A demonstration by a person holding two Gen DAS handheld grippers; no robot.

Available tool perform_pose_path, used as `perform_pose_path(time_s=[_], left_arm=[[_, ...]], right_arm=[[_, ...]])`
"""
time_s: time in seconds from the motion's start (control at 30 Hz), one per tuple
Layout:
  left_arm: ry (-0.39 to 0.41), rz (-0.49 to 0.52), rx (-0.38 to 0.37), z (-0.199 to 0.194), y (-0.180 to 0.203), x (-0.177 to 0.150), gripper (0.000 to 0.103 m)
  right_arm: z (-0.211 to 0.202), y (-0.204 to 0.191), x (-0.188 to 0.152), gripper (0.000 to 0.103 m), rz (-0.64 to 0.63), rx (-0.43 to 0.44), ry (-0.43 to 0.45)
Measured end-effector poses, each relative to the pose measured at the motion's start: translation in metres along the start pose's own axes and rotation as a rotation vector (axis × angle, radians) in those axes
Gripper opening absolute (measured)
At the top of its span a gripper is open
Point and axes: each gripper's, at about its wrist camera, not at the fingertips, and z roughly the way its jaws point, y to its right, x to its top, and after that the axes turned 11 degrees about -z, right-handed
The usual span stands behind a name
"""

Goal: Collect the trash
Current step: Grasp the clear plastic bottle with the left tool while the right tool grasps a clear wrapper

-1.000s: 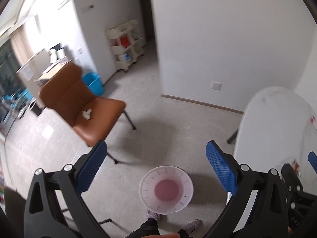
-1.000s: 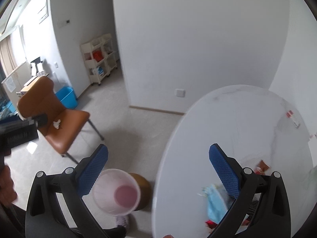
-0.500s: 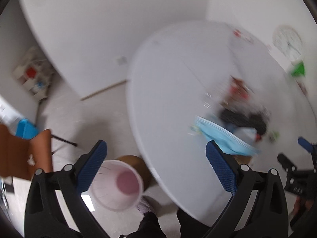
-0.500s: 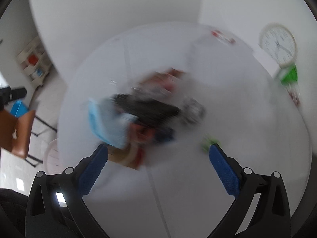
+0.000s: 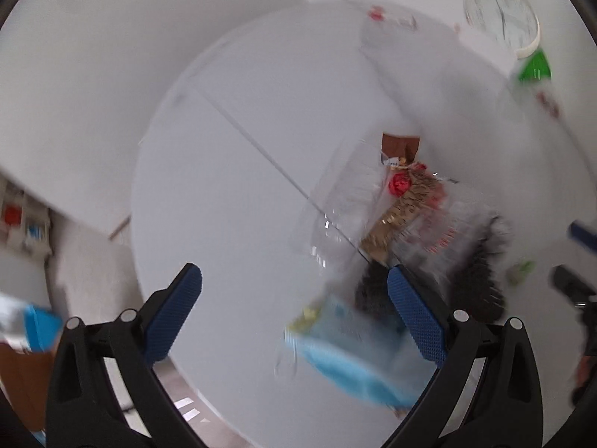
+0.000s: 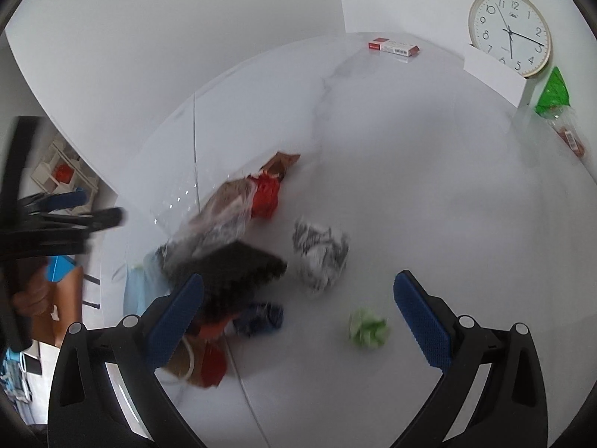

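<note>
Left gripper (image 5: 294,310), lower part of its wrist frame: two black plastic arms rising from the bottom corners, each with a triangular cut-out in its flank. Each arm carries two round silver screw heads near its upper end. The fingers (image 5: 172,313) are faced with blue pads bearing a fine knurled, dotted texture; pad tips are rounded.

Right gripper (image 6: 298,317), lower part of its wrist frame: identical build, with black arms, paired silver screws and blue textured fingers (image 6: 421,323).

At the left edge of the right wrist frame, the left gripper appears blurred as black bars with a blue pad, with a hand (image 6: 31,295) below it.
</note>
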Motion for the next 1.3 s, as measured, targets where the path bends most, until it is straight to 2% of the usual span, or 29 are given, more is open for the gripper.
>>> perform_pose_path(time_s=[0.07,0.23,0.4,0.5,0.6,0.73,0.83,1.0,1.1,1.13,1.17,1.27,1.3], left_arm=[[-0.036,0.067,0.009,0.027,0.009,0.016,0.095],[-0.124,0.133,-0.062,0.070,0.017,0.037,0.093],[-0.173,0.208,-0.089,0.107,0.034,0.052,0.081],[-0.192,0.226,-0.103,0.126,0.040,0.062,0.066],[-0.188,0.207,-0.114,0.127,0.035,0.071,0.063],[-0.159,0.159,-0.136,0.121,0.026,0.074,0.063],[-0.138,0.086,-0.143,0.108,0.011,0.073,0.062],[-0.080,-0.070,-0.138,0.065,-0.024,0.060,0.062],[-0.043,-0.167,-0.107,0.036,-0.051,0.043,0.062],[-0.033,-0.199,-0.100,0.025,-0.058,0.029,0.063],[-0.026,-0.229,-0.090,0.018,-0.067,0.021,0.062],[-0.010,-0.318,-0.063,-0.003,-0.088,0.001,0.063],[-0.005,-0.346,-0.057,-0.011,-0.101,-0.017,0.063]], right_arm=[[0.004,0.005,0.005,0.101,-0.001,0.007,0.001],[0.010,0.015,0.008,0.101,0.024,0.022,-0.014],[0.021,0.027,0.010,0.101,0.085,0.044,-0.046],[0.026,0.031,0.013,0.101,0.105,0.059,-0.047],[0.030,0.033,0.021,0.101,0.132,0.101,-0.037],[0.044,0.031,0.032,0.092,0.188,0.207,-0.045],[0.067,0.023,0.040,0.084,0.235,0.271,-0.090],[0.103,0.016,0.051,0.077,0.339,0.376,-0.145],[0.123,0.012,0.052,0.054,0.400,0.420,-0.200],[0.128,0.011,0.051,0.032,0.420,0.433,-0.220],[0.130,0.011,0.049,0.018,0.440,0.447,-0.224],[0.120,0.009,0.053,0.011,0.457,0.460,-0.180],[0.111,0.006,0.057,0.011,0.438,0.449,-0.156]])
